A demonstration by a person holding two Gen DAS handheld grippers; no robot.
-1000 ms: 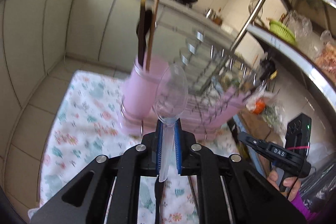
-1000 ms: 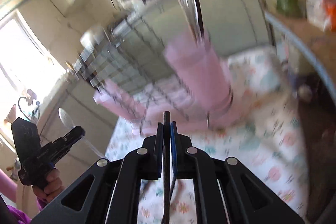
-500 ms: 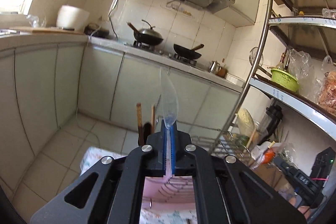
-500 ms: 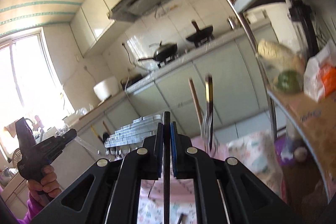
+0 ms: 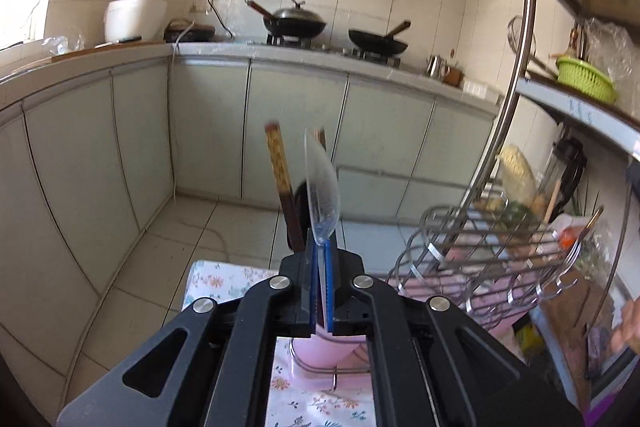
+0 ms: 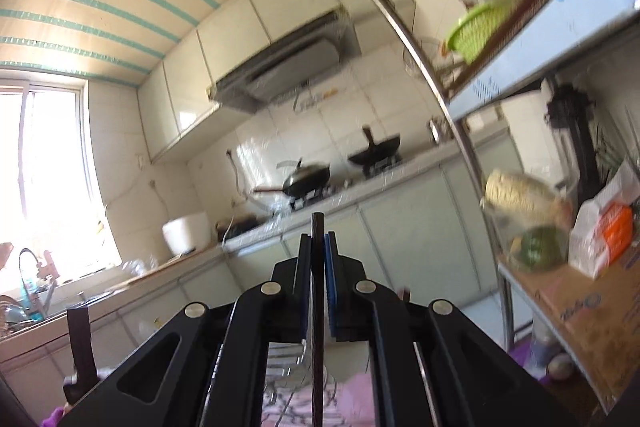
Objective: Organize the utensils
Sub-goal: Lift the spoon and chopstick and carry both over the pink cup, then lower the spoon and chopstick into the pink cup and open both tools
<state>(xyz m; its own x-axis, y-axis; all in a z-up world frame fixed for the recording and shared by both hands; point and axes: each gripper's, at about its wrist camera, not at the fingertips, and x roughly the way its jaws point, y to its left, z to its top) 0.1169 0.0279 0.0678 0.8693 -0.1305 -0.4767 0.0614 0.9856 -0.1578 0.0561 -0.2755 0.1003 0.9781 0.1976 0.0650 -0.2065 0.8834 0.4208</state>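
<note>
Left gripper (image 5: 319, 259): jaws pinching the handle of a clear spoon (image 5: 321, 195), bowl up, above the pads.
Chopsticks (image 5: 282, 187): standing just left of the spoon, behind the gripper; a patterned top on one, a second tip showing past the spoon.
Pink holder (image 5: 326, 351): directly below the left gripper, seen between its arms, sitting in a wire ring on a floral cloth (image 5: 224, 279).
Wire rack (image 5: 480, 259): right of the holder, on a pink tray.
Right gripper (image 6: 318, 247): jaws pinching a thin dark stick (image 6: 317, 307), upright, tip above the pads.
Stick's lower end: runs down over the rack's wires and pink surface; out of frame.
</note>
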